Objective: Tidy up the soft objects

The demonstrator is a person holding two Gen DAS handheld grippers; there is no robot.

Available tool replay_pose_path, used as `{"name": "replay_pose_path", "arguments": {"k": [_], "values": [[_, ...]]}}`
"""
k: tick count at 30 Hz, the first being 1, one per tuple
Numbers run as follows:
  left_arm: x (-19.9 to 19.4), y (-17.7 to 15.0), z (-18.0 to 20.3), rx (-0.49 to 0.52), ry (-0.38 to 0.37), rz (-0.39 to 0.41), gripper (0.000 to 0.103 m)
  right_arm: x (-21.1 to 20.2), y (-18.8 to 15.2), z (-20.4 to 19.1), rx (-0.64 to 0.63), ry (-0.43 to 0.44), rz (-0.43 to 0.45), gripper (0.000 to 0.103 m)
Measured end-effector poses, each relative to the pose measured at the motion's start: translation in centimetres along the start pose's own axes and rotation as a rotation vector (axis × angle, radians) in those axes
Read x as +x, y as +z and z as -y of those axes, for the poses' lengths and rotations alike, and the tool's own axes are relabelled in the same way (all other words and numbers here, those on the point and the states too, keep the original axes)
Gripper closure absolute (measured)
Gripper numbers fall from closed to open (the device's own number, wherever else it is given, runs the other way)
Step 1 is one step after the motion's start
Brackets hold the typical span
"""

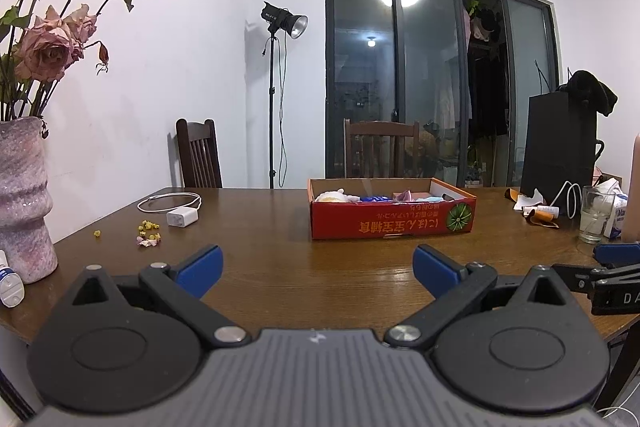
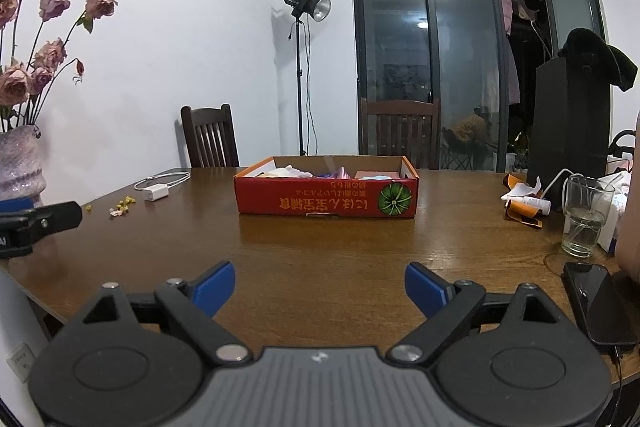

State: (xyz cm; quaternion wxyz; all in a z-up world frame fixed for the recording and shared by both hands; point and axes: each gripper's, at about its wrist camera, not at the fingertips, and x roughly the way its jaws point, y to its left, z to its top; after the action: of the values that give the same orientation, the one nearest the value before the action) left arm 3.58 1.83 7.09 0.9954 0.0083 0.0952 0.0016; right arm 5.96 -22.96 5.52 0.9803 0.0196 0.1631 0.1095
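Box: red cardboard box (image 2: 326, 195) sits near the middle of the wooden counter (image 2: 320, 251), open top, printed long side facing both claws.
Contents: soft objects (image 1: 352, 195) lie inside the box, pale, blue and pink pieces just showing above the rim; single pieces are too small to name.
Long axis: box runs from 9 to 3 o'clock across both views.
Right claw: right claw (image 2: 319, 287) stands wide with nothing between its blue pads; box lies at 12 o'clock from it, well apart.
Left claw: left claw (image 1: 317, 269) also wide and empty; box lies at about 1 o'clock, well apart.
Nearer hand: judged the right, since the box is dead ahead of it.
Next move: likely a straight reach forward over the near wall.
Bystanders: white charger (image 2: 153, 194) at 10 o'clock, drinking glass (image 2: 587, 215) at 2 o'clock.
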Motion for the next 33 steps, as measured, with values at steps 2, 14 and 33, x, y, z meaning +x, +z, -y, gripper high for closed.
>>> {"name": "replay_pose_path", "arguments": {"k": [2, 14, 33], "values": [[0.0, 0.03, 0.02, 0.002, 0.001, 0.001, 0.0, 0.03, 0.06, 0.0, 0.002, 0.002, -0.001, 0.011], [0.1, 0.07, -0.17, 0.006, -0.001, 0.002, 0.0, 0.03, -0.04, -0.03, 0.005, -0.005, -0.014, 0.011], [-0.01, 0.02, -0.28, 0.008, -0.002, 0.002, 0.0, 0.13, -0.15, -0.12, -0.001, -0.003, -0.017, 0.01]]}}
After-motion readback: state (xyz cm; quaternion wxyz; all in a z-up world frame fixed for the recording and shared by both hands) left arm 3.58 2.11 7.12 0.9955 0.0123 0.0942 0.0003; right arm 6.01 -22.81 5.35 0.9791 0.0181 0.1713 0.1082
